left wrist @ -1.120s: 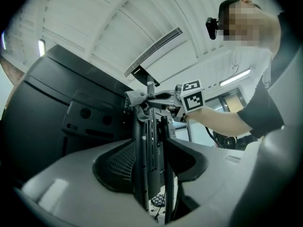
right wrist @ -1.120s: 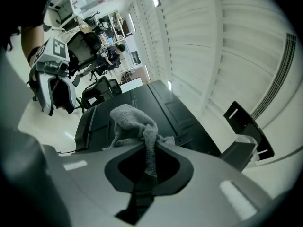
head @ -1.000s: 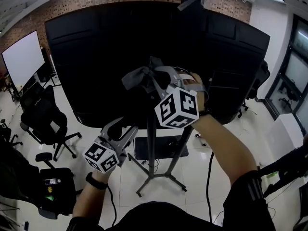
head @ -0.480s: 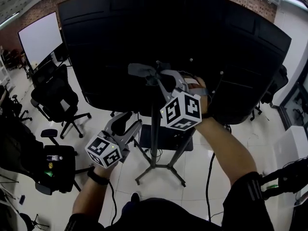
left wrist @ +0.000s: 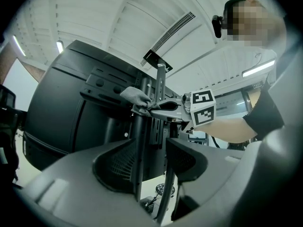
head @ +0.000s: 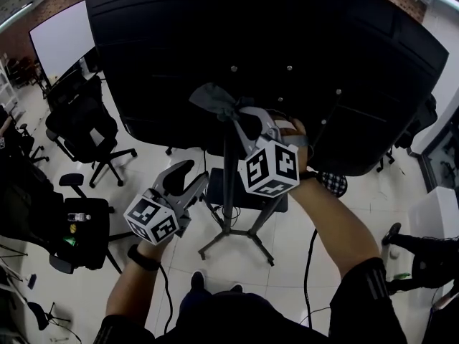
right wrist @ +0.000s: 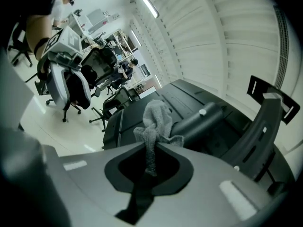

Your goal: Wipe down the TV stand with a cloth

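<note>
The TV stand's black pole (head: 228, 185) rises from splayed legs (head: 247, 236) to the back of a big black TV (head: 301, 41). My right gripper (head: 234, 116) is shut on a bunched grey cloth (head: 213, 99), held against the top of the pole just under the TV's mounting screws. The right gripper view shows the cloth (right wrist: 154, 116) pinched in that gripper (right wrist: 149, 151). My left gripper (head: 189, 183) stands open just left of the pole, lower down. Through its gap (left wrist: 149, 156) the pole (left wrist: 138, 141) shows, with the cloth (left wrist: 135, 96) higher up.
Black office chairs (head: 84, 129) stand on the white tiled floor at the left, another (head: 80, 229) nearer me. A white board (head: 62, 37) is at the far left. A dark tray (head: 252, 201) sits low on the stand. A cable (head: 309, 264) trails on the floor at the right.
Both grippers have come lower against the TV's back, and the mounting screws now show above the cloth. The cloth stays in the right gripper; the left jaws keep the same gap.
</note>
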